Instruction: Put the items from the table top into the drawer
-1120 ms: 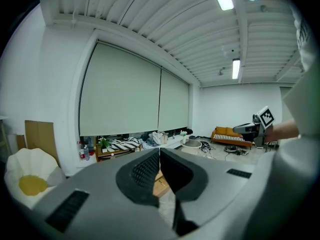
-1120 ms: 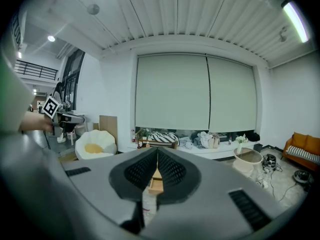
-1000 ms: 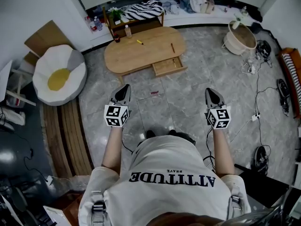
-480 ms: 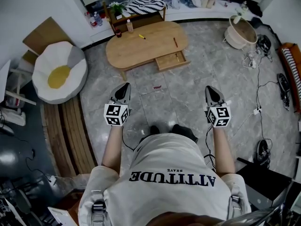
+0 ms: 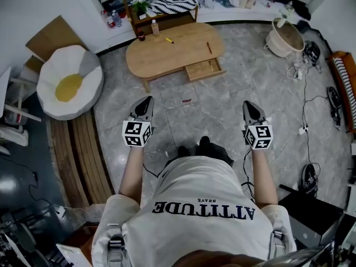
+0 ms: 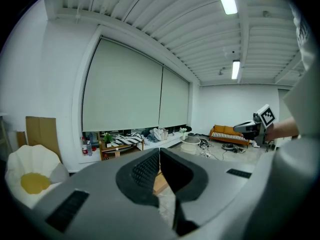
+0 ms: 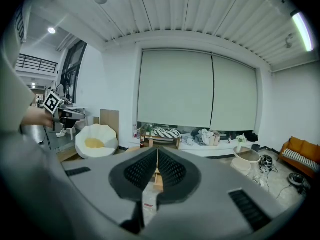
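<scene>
The oval wooden table (image 5: 183,57) stands across the floor, well ahead of both grippers. On it lie a yellow pen (image 5: 168,40) and a brown stick (image 5: 209,48), with a small bottle (image 5: 155,28) and a dark little jar (image 5: 141,36) at its far left edge. Its drawer (image 5: 203,71) is pulled out, and a thin item lies inside it. My left gripper (image 5: 147,100) and right gripper (image 5: 248,105) are held side by side above the floor, both shut and empty. The left gripper (image 6: 159,150) and right gripper (image 7: 157,149) both point toward the table.
A small red thing (image 5: 186,100) lies on the floor between me and the table. An egg-shaped beanbag (image 5: 67,85) and wooden planks (image 5: 83,154) are at the left. A basket (image 5: 285,40), cables (image 5: 306,127) and an orange sofa (image 5: 346,90) are at the right. A low shelf (image 5: 161,16) stands behind the table.
The table and the red thing on the floor have slid upward in the head view and the person's feet have shifted. Both grippers stay shut and level with each other.
</scene>
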